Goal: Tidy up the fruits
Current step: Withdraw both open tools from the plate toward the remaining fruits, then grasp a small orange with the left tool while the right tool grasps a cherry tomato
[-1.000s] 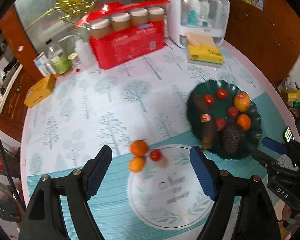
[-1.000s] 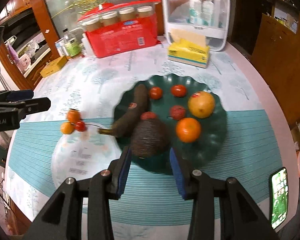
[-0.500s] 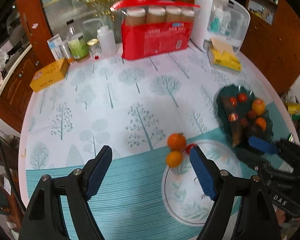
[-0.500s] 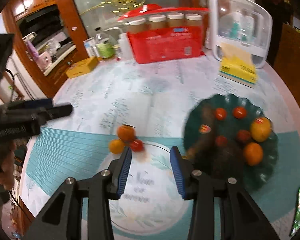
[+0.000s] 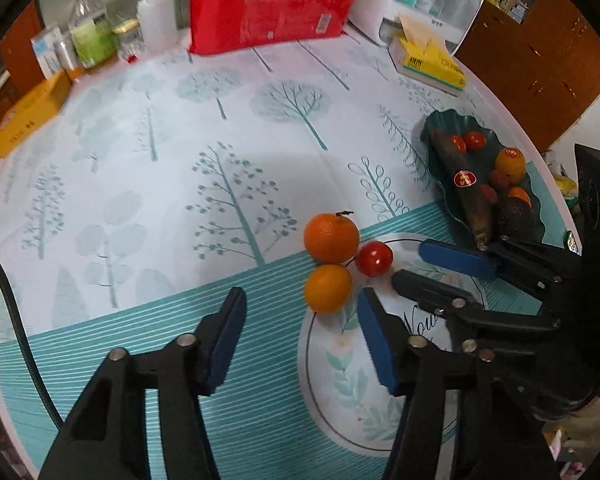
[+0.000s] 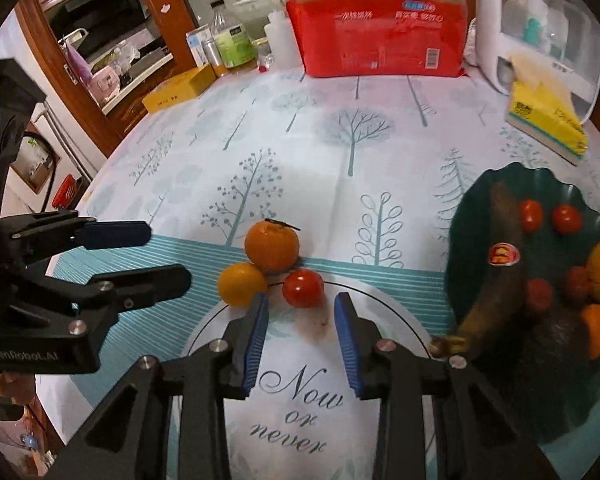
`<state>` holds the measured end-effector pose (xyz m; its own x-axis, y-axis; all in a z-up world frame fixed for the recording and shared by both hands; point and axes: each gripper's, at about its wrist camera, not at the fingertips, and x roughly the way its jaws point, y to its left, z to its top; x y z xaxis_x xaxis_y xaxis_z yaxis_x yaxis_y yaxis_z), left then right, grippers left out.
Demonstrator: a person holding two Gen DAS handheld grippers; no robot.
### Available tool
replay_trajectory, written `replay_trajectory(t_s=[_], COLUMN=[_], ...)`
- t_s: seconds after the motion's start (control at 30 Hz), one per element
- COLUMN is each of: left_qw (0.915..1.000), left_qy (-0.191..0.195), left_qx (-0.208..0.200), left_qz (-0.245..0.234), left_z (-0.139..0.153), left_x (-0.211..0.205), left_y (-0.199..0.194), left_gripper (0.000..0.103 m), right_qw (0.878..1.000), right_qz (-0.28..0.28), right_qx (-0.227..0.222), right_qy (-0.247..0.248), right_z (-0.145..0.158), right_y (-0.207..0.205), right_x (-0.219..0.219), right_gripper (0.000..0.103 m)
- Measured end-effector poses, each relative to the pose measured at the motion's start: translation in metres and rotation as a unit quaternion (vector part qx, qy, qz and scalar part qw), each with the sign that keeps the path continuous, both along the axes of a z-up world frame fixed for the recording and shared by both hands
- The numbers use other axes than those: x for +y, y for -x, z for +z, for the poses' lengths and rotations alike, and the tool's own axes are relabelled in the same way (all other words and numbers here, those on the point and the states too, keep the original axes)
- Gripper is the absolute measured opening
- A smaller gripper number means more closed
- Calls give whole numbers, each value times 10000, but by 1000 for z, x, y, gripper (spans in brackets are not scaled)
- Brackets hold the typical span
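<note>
Three loose fruits lie together on the tablecloth: a stemmed orange (image 5: 331, 238) (image 6: 272, 246), a smaller orange (image 5: 327, 288) (image 6: 241, 284) and a red tomato (image 5: 374, 258) (image 6: 303, 288). My left gripper (image 5: 300, 332) is open and empty, just short of the smaller orange. My right gripper (image 6: 300, 332) is open and empty, its jaws just short of the tomato; it also shows in the left wrist view (image 5: 440, 268). A dark green plate (image 6: 472, 200) (image 5: 436, 128) at the right holds a dark banana (image 6: 500, 264), tomatoes, oranges and an avocado.
A red package of jars (image 6: 380, 36), a white appliance (image 6: 540, 28), a yellow tissue pack (image 6: 548, 120), bottles (image 6: 232, 36) and a yellow box (image 6: 180, 90) stand along the table's far edge. A round "Now or never" mat (image 6: 300, 400) lies under my right gripper.
Both grippers have moved in toward the three loose fruits, which now appear larger and closer. The right gripper has swung left from the plate to the tomato. Both stay open.
</note>
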<state>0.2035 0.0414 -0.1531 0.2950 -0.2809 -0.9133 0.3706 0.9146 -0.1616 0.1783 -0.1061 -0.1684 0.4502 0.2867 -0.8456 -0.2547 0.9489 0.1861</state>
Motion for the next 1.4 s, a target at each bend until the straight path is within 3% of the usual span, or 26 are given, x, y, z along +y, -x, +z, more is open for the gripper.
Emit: replay_trajectory(t_s=[0.33, 0.47, 0.8, 1.0, 1.4], left_qw=[9993, 9990, 9982, 9983, 9984], left_qy=[96, 145, 210, 130, 148], left_qx=[285, 391, 502, 493, 447], left_qz=[-236, -175, -261, -277, -302], left_z=[-23, -28, -38, -44, -32], left_x=[-16, -12, -24, -33, -40], left_y=[-9, -13, -15, -15, 11], left_gripper=[42, 42, 41, 31, 30], right_qw=[9994, 9994, 9996, 9996, 9996], right_qz=[300, 334, 296, 221, -128], right_qx=[110, 130, 49, 110, 61], right_qy=[111, -13, -12, -127, -257], right_z=[-25, -31, -29, -28, -16], right_y=[-15, -19, -8, -1, 29], right_x=[7, 8, 4, -1, -16], right_gripper=[28, 28, 26, 26, 26])
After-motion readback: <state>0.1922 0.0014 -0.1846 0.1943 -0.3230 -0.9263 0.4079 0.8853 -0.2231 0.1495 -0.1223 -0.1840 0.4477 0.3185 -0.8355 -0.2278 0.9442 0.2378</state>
